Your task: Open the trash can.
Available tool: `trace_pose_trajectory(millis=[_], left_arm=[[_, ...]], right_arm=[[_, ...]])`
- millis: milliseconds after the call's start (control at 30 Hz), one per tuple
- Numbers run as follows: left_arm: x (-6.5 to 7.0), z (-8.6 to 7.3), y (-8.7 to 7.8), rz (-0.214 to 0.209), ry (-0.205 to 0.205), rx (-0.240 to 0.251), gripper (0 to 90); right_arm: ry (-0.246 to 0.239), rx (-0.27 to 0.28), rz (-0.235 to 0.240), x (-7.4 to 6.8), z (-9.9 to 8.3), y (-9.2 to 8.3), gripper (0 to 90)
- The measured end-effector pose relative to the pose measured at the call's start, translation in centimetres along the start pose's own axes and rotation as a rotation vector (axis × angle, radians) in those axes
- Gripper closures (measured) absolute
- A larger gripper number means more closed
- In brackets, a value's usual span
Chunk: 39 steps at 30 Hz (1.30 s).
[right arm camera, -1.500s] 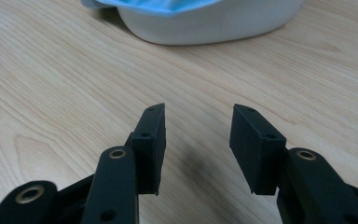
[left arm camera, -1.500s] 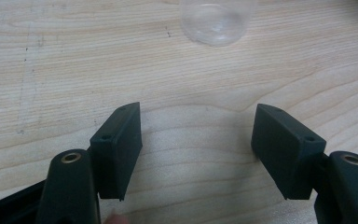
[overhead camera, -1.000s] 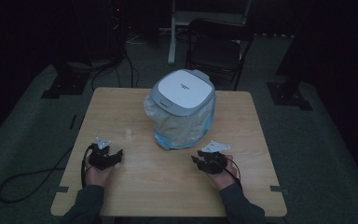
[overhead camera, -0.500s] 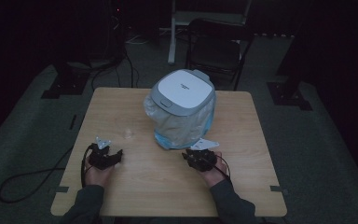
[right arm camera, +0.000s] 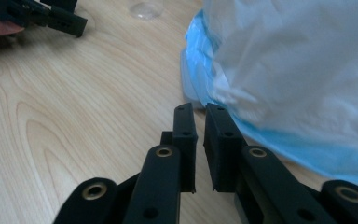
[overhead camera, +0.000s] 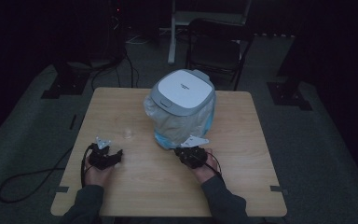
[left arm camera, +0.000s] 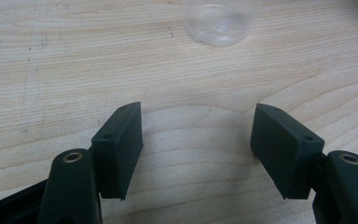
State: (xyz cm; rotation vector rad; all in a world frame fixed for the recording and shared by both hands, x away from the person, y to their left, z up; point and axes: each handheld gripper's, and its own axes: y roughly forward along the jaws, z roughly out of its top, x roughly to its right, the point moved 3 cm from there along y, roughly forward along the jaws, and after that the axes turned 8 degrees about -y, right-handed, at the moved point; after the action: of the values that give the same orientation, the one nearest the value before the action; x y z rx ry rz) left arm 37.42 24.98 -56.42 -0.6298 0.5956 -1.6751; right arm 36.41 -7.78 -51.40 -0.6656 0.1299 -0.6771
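Note:
A white-lidded bin (overhead camera: 182,91) stands on the wooden table (overhead camera: 242,140), wrapped in a translucent plastic bag (overhead camera: 179,123) with a blue edge at its foot. In the right gripper view the bag (right arm camera: 298,70) rises at the right, its blue hem (right arm camera: 279,140) just beyond my jaws. My right gripper (right arm camera: 199,109) sits at the bag's front foot (overhead camera: 181,151). Its jaws have just been closing and are all but shut, with nothing between them. My left gripper (left arm camera: 198,135) rests open on the table (overhead camera: 114,155), empty. A small clear cup (left arm camera: 219,21) stands just ahead of it.
The clear cup (overhead camera: 128,134) lies between the left gripper and the bin, and is seen at the top of the right gripper view (right arm camera: 144,8) beside the left gripper (right arm camera: 51,16). A dark chair (overhead camera: 216,46) stands behind the table. A cable (overhead camera: 32,179) trails off the left edge.
The right hand has slid left along the table to the foot of the bag, and its jaws have come together. The left hand has stayed put.

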Motion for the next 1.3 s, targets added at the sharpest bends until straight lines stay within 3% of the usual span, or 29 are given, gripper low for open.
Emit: trace_pose_trajectory(millis=[267,733,1300], left_arm=[[0.0,0.0,0.0,-0.001,0.000,0.000,35.0],[0.0,0.0,0.0,-0.001,0.000,0.000,35.0],[0.0,0.0,0.0,-0.002,0.001,0.000,35.0]], right_arm=[[-0.015,0.012,-0.004,-0.3,1.2,0.8,89.7],[0.005,-0.004,-0.025,-0.7,2.1,3.0,90.0],[-0.009,-0.042,-0.050,-1.4,2.9,6.6,90.0]])
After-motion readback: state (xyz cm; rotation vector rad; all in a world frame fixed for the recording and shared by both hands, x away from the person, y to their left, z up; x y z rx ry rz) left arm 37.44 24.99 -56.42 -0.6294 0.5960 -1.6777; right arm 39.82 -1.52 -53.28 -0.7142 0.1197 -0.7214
